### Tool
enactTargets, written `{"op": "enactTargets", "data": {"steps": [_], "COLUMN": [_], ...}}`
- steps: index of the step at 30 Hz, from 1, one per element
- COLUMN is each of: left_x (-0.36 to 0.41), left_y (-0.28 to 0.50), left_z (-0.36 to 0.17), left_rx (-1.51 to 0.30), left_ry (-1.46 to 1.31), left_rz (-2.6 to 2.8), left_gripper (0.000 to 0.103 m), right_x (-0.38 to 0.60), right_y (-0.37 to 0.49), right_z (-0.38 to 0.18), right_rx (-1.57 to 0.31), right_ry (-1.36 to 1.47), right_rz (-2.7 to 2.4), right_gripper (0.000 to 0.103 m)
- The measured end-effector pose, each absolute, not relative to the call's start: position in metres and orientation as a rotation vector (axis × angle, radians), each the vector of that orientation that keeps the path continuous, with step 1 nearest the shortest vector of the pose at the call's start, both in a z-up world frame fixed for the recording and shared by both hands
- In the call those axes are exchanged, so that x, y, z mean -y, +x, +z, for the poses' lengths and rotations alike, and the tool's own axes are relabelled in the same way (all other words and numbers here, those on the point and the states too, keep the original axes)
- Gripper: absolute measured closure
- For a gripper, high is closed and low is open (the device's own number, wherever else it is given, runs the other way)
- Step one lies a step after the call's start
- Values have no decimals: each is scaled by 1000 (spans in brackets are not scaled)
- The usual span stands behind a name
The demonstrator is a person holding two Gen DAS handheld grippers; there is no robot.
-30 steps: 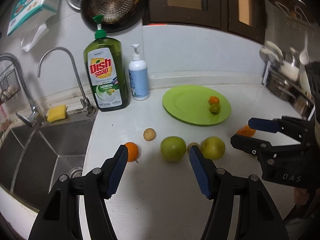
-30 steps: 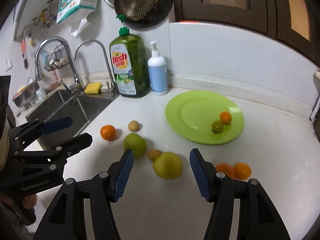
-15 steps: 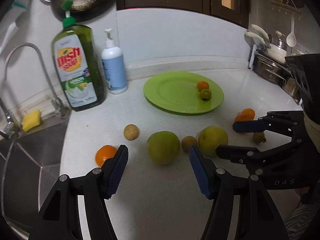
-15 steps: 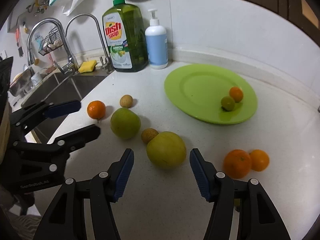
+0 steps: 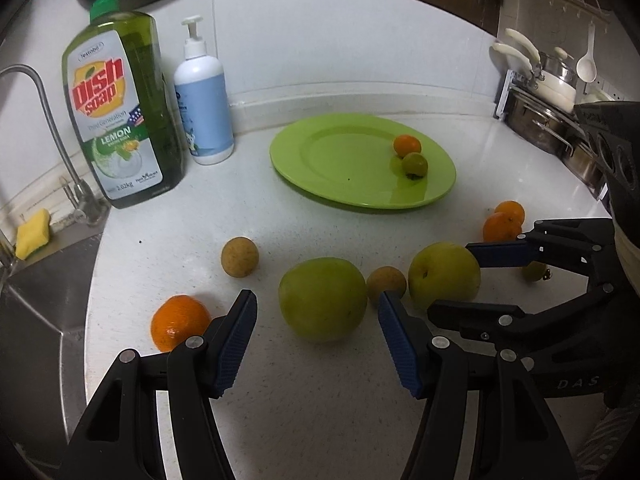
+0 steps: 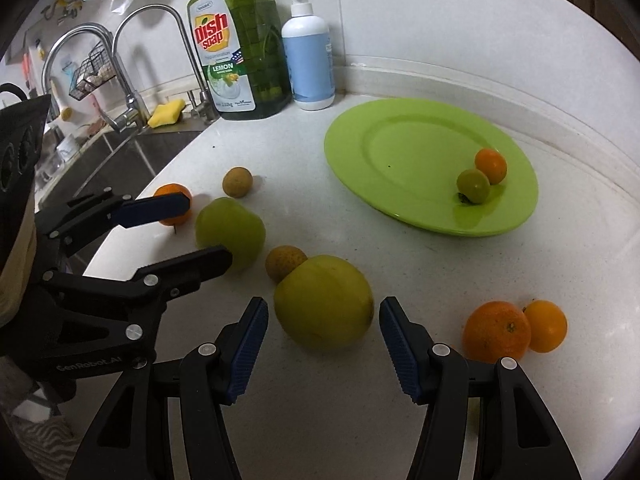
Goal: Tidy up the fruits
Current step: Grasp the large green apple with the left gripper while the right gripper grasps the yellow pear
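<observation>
we see the left gripper (image 5: 316, 328) and right gripper (image 6: 320, 330), jaws released, each framing a green apple (image 5: 323, 305) on the worktop (image 5: 320, 420).

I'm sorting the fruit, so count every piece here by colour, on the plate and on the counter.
Orange fruits: 4
Large green fruits: 2
Small green fruits: 2, one partly hidden
Small brown fruits: 2
Total: 10

2 small fruits (image 6: 482, 178) on plate (image 6: 400, 152); soap bottles (image 6: 240, 48) behind, sink (image 6: 120, 156) left, loose fruit (image 6: 324, 302) in front.
</observation>
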State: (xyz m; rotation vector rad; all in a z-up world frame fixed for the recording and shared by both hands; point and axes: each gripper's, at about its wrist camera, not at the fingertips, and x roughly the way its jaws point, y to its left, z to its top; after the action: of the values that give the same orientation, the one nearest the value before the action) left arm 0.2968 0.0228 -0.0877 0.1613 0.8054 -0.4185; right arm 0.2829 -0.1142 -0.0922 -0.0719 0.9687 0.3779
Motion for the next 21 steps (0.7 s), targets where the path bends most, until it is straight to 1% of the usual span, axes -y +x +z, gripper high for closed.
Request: {"op": "enactTargets", "data": {"steps": [6,7,11,13,21], "left_x": [-21,-21,-21,-20,-19], "left_y": [305,306,308,307,305], "left_z": [-92,-94,-97,-97,-97], "left_rx": [-827,-834,-848,-855,-859], "left_ry": [151,147,131,128,120], "left_rz": [-409,-408,-406,-415,-393], "left_gripper": [42,45,47,53,54], "right_x": [113,113,115,114,113], "right_y": [288,288,290,290,288], "right_z": [-94,-95,-96,-96,-96], "right_rx": [-976,-978,-981,-984,-978], "right_ry": [-58,-60,-51,-40,-42], "right_rz": [388,386,384,393,389], "right_gripper": [44,44,45,48,49]}}
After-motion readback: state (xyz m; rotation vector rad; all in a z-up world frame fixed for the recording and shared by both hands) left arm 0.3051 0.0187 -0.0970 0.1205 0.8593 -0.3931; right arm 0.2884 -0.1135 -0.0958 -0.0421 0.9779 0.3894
